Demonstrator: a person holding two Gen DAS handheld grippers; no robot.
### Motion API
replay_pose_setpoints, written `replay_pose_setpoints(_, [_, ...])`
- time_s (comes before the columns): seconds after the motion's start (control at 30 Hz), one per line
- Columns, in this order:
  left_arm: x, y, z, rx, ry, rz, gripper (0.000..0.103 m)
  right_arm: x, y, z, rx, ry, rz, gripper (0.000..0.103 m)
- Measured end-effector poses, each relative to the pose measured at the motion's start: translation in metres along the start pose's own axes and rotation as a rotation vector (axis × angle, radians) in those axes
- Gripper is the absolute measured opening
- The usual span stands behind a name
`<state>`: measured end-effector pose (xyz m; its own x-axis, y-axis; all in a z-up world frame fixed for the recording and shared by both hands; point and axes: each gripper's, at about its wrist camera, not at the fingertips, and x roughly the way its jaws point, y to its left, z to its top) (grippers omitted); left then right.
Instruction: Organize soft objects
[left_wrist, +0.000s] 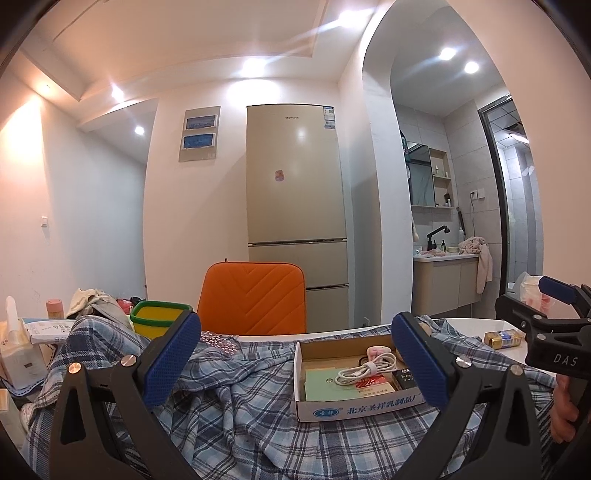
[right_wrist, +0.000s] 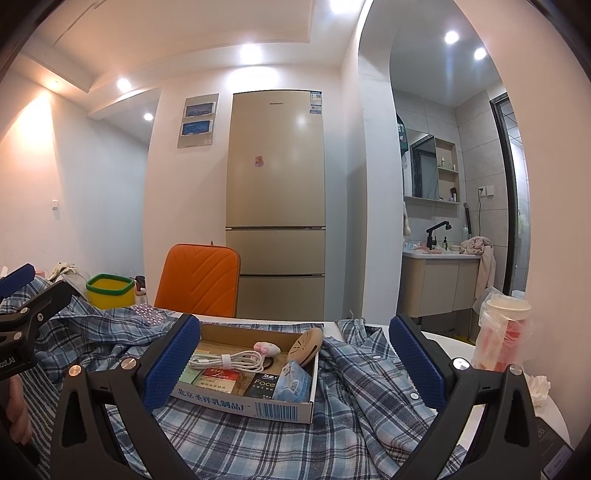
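Note:
A blue and white plaid shirt (left_wrist: 236, 413) lies crumpled over the white table; it also shows in the right wrist view (right_wrist: 362, 391). A shallow cardboard box (left_wrist: 354, 404) sits on top of the shirt, holding a coiled white cable (left_wrist: 365, 369) and small packets; the box also shows in the right wrist view (right_wrist: 251, 402). My left gripper (left_wrist: 295, 365) is open and empty, just above the shirt, its jaws either side of the box. My right gripper (right_wrist: 295, 362) is open and empty, over the box's right end and the shirt's button placket.
An orange chair back (left_wrist: 253, 299) stands behind the table. A yellow tub with a green rim (left_wrist: 157, 317) and clutter sit at the left. A bagged cup (right_wrist: 504, 332) and crumpled tissue (right_wrist: 537, 387) stand at the right. A fridge (left_wrist: 295, 210) stands behind.

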<state>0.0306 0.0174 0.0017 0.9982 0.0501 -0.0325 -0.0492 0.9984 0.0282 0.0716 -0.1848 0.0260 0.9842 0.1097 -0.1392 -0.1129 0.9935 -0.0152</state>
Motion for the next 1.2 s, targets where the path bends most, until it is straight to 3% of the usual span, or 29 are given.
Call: replay_pose_setpoints(1.2, [0.0034,-0.0015,-0.003,0.014,0.004,0.01,0.103,-0.0005,-0.001,-0.0041,-0.007,0.001,-0.003,0.103])
